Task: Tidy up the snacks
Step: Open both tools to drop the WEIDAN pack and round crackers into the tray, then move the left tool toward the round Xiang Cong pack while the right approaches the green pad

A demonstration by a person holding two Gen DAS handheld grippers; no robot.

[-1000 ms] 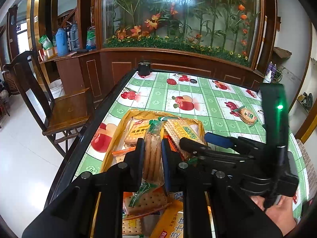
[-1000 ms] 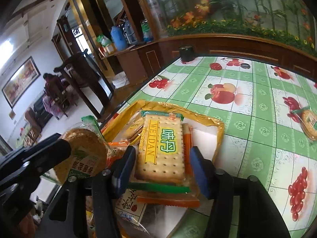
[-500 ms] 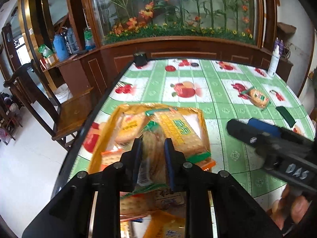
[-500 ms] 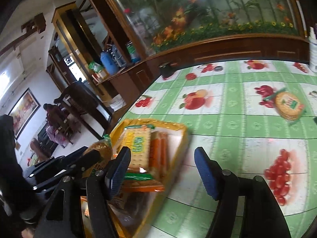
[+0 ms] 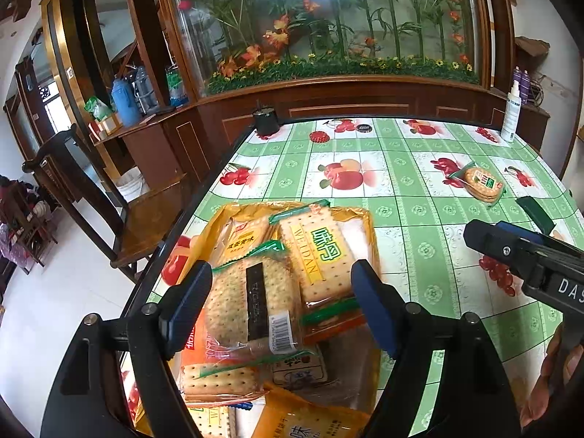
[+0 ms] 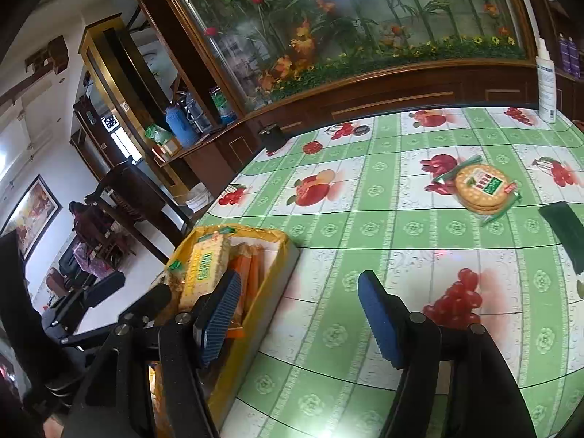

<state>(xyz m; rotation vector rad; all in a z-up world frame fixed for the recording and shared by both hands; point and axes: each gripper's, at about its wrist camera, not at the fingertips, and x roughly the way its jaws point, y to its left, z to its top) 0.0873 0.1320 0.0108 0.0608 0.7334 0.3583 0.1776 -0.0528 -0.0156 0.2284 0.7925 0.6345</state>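
A yellow box [image 5: 368, 219] at the table's left edge holds several cracker packs. My left gripper [image 5: 279, 303] hangs over it, its jaws opening. A round cracker pack [image 5: 252, 303] lies flat on the pile between the pads, which do not press on it. A square WEIDAN pack [image 5: 321, 255] lies beside it. My right gripper [image 6: 299, 314] is open and empty above the tablecloth, just right of the box [image 6: 281, 252]. Another round cracker pack [image 6: 481, 188] lies alone farther out on the table.
A dark green object [image 6: 562, 233] lies at the right, near the lone pack. A white spray bottle [image 6: 545, 84] and a black cup [image 6: 272, 137] stand at the far edge. A wooden chair [image 5: 109, 211] stands left of the table. A wooden cabinet runs behind.
The left gripper has opened and let go of the round cracker pack, which now lies flat on the pile. The right gripper has swung right, away from the WEIDAN pack and the box.
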